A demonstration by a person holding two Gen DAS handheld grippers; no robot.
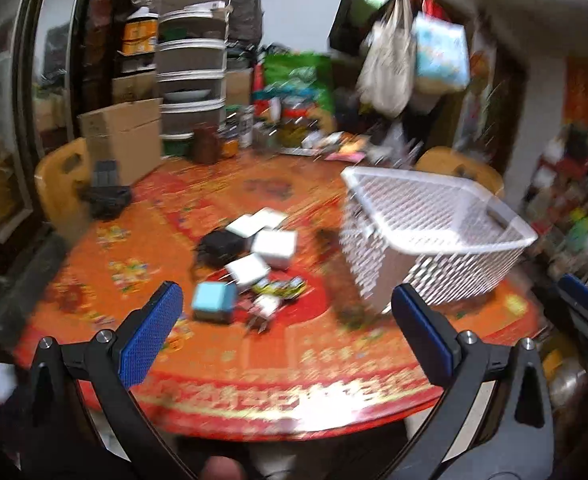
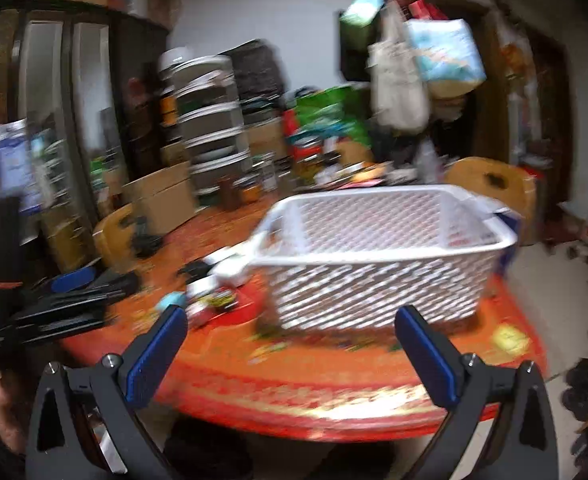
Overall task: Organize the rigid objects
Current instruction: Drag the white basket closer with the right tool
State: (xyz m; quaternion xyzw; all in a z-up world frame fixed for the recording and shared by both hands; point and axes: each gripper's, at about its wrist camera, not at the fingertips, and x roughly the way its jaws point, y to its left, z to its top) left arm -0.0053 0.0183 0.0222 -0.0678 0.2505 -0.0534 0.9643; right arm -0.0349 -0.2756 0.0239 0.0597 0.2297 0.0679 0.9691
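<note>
A white lattice basket (image 1: 433, 236) stands on the right of a round red-and-orange table (image 1: 198, 344); it also shows in the right wrist view (image 2: 377, 256). Left of it lies a pile of small objects: a light-blue cube (image 1: 213, 302), several white boxes (image 1: 274, 246), a black box (image 1: 220, 244) and small packets (image 1: 282, 288). My left gripper (image 1: 286, 320) is open and empty above the table's near edge, short of the pile. My right gripper (image 2: 292, 344) is open and empty before the basket. The left gripper also shows at the left in the right wrist view (image 2: 70, 292). Both views are blurred.
Wooden chairs (image 1: 60, 184) stand at the far left and behind the basket (image 2: 493, 184). A cardboard box (image 1: 122, 136), stacked drawers (image 1: 192, 64) and jars crowd the table's far side. Bags hang from a rack (image 1: 405, 40). A black object (image 1: 108, 196) lies at the table's left.
</note>
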